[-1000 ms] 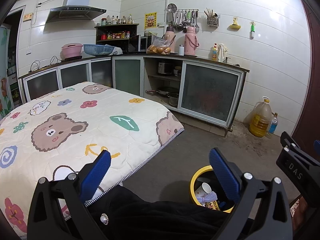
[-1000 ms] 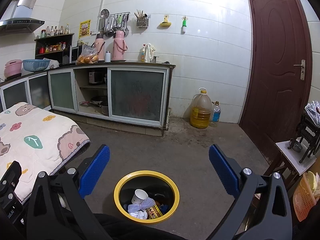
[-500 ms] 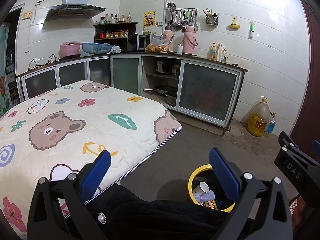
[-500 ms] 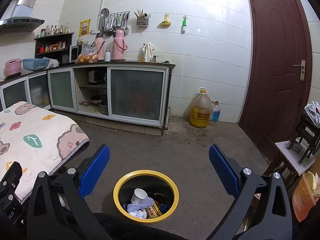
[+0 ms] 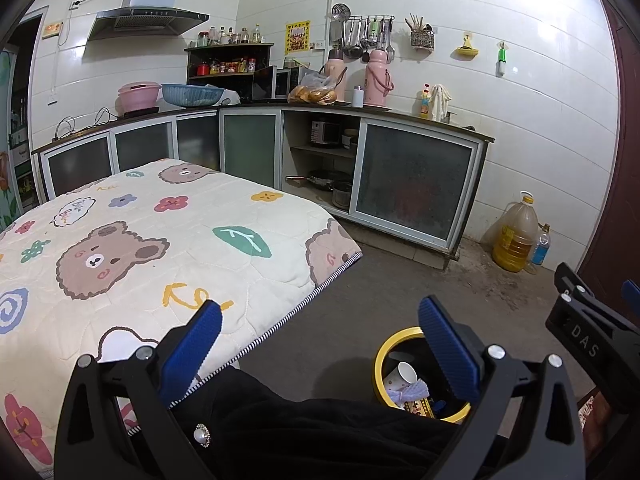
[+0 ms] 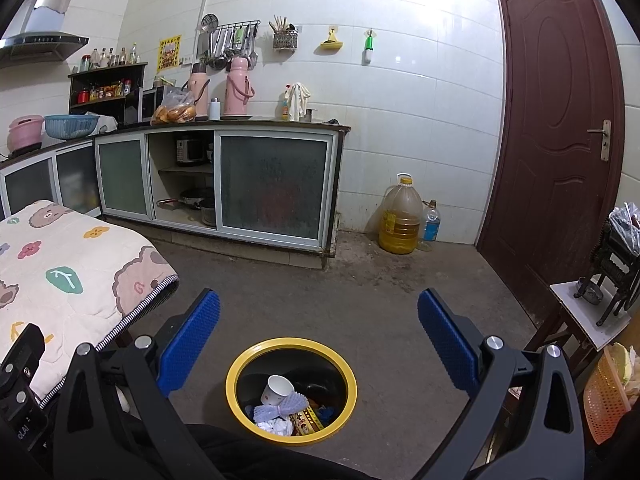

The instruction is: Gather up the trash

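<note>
Both grippers are spread wide and hold nothing. The right gripper (image 6: 319,322) hangs above the yellow-rimmed bin (image 6: 291,344) on the concrete floor (image 6: 360,300); bare floor lies all round the bin. Inside it rest a paper cup (image 6: 277,389), a pale blue cloth (image 6: 280,409), crumpled tissue (image 6: 275,426) and a printed wrapper (image 6: 306,420) — its writing is too small to read. The left gripper (image 5: 320,330) points over the corner of the table with the bear-print quilt (image 5: 132,248), whose striped edge ends near the bin (image 5: 390,346). Only the right view shows the brown door (image 6: 556,128) and the orange basket (image 6: 604,396); only the left view shows the right gripper's body (image 5: 588,336), marked "DAS". An oil jug (image 6: 401,220) stands by the tiled wall.
</note>
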Action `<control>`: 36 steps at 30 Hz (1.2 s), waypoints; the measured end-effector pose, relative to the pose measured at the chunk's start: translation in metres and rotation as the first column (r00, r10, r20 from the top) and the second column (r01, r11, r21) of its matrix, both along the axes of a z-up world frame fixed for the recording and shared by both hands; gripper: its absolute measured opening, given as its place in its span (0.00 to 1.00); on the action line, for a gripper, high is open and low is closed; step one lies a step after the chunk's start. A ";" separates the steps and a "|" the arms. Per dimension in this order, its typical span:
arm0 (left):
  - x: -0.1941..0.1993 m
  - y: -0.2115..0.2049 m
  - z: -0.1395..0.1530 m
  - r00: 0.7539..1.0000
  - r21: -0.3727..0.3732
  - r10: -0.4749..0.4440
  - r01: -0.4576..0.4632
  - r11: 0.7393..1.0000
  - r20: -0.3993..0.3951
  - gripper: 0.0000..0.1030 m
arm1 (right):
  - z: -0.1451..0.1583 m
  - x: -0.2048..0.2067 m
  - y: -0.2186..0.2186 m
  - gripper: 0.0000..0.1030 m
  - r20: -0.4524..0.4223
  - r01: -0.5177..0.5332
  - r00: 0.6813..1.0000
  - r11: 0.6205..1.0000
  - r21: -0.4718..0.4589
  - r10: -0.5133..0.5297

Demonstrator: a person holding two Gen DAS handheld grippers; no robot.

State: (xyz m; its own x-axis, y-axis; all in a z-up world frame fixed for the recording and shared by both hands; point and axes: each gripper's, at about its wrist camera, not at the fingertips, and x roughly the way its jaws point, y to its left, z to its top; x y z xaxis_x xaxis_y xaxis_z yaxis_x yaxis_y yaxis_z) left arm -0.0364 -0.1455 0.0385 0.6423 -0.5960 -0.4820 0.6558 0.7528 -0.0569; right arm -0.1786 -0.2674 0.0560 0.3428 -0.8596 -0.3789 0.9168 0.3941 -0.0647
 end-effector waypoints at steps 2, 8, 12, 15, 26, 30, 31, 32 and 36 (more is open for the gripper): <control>-0.001 -0.001 0.000 1.000 0.000 -0.001 0.001 1.000 0.000 0.92 | 0.000 0.001 0.000 0.92 -0.001 0.001 1.000 1.000 0.001 -0.001; -0.001 -0.001 0.000 1.000 0.001 0.001 -0.001 1.000 -0.001 0.92 | -0.002 0.000 -0.002 0.92 -0.002 0.002 1.000 1.000 0.004 -0.002; 0.000 -0.001 0.000 1.000 0.000 -0.001 0.001 1.000 -0.001 0.92 | -0.003 -0.001 -0.003 0.92 -0.004 0.002 1.000 1.000 0.006 -0.002; -0.001 -0.002 -0.001 1.000 0.003 -0.007 0.007 1.000 0.000 0.92 | -0.004 -0.001 -0.003 0.92 -0.004 0.002 1.000 1.000 0.006 -0.002; -0.002 -0.003 -0.002 1.000 0.003 -0.009 0.009 1.000 0.000 0.92 | -0.003 -0.002 -0.004 0.92 -0.004 0.001 1.000 1.000 0.006 -0.001; -0.002 -0.003 -0.002 1.000 0.003 -0.008 0.008 1.000 -0.001 0.92 | -0.003 -0.002 -0.004 0.92 -0.004 0.001 1.000 1.000 0.007 -0.001; -0.001 -0.003 -0.001 1.000 0.003 -0.007 0.007 1.000 0.000 0.92 | -0.004 -0.003 -0.004 0.92 -0.004 0.001 1.000 1.000 0.007 -0.001; -0.002 -0.004 -0.002 1.000 0.004 -0.007 0.007 1.000 -0.001 0.92 | -0.003 -0.002 -0.004 0.92 -0.005 0.000 1.000 1.000 0.006 0.000; -0.002 -0.003 -0.001 1.000 0.003 -0.007 0.007 1.000 -0.001 0.92 | -0.003 -0.001 -0.005 0.92 -0.006 0.000 1.000 1.000 0.007 0.000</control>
